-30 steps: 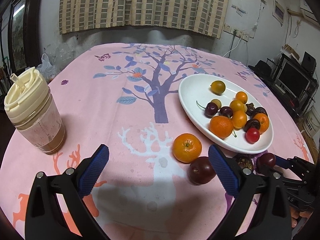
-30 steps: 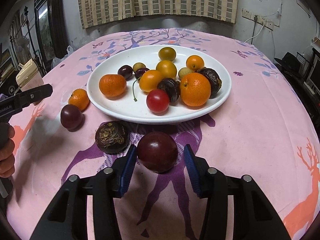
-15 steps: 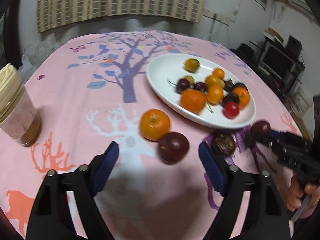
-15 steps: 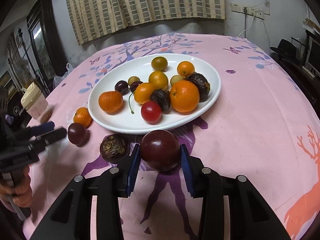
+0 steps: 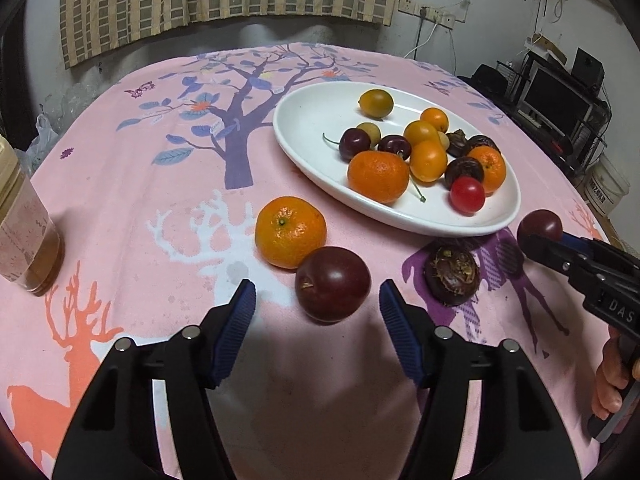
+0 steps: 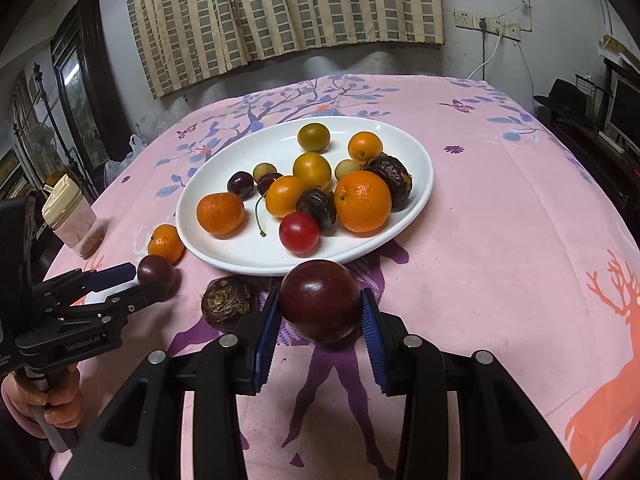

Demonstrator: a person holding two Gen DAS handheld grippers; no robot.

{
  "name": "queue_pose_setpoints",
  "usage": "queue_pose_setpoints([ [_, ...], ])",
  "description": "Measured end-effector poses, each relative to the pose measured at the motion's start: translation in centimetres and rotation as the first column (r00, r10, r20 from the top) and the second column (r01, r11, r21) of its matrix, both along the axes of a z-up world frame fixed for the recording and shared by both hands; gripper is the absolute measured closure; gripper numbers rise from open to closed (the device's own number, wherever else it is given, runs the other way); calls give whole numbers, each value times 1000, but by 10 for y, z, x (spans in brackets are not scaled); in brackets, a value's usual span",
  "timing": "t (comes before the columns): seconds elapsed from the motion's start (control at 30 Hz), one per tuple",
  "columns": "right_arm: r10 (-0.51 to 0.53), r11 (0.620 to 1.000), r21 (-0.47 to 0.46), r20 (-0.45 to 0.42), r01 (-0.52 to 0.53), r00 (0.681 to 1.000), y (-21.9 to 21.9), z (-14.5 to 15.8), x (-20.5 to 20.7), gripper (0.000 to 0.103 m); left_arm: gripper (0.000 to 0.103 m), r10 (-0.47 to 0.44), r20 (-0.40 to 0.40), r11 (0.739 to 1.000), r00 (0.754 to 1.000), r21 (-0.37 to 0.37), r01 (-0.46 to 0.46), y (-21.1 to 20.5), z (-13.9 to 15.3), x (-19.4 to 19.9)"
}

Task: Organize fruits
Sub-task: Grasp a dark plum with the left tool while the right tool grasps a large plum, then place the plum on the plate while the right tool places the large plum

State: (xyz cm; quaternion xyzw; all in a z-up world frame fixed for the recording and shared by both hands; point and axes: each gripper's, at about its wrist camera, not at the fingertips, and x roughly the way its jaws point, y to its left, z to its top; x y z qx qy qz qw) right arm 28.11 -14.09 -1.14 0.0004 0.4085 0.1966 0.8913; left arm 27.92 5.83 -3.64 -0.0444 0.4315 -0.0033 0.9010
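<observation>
**Gloss, rind and ribbed rubber**

The plate [image 6: 420, 184] looks like glazed white ceramic, smooth and shiny. The plum [image 6: 320, 300] has taut, glossy dark-red skin; the mandarin [image 5: 290, 232] a dimpled, matt rind. The dark fruit [image 5: 452, 276] beside it is rough and wrinkled. The pink printed tablecloth [image 6: 500, 240] is soft, matt fabric. The right gripper [image 6: 320, 320] is matt black plastic with ribbed blue pads [image 6: 266, 332] and bright metal pins.

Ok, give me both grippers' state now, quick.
Left gripper: jaws closing around the dark plum on the tablecloth, pads not yet touching.
Right gripper: shut on another dark plum.
</observation>
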Motion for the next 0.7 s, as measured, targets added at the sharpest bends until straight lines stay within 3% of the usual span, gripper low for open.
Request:
queue_pose_setpoints([
  [0.17, 2, 1000, 1, -2, -2, 1000, 0, 0, 0, 63, 47, 1, -13, 1000, 1000, -9, -1, -2, -5, 10],
  [0.33, 6, 1000, -6, 1, -6, 1000, -1, 0, 0, 63, 64, -36, -7, 999, 999, 14, 36, -8, -9, 11],
  [0.7, 35, 999, -39, 46, -33, 998, 10, 3, -11, 63, 64, -32, 23, 999, 999, -19, 33, -7, -1, -7],
])
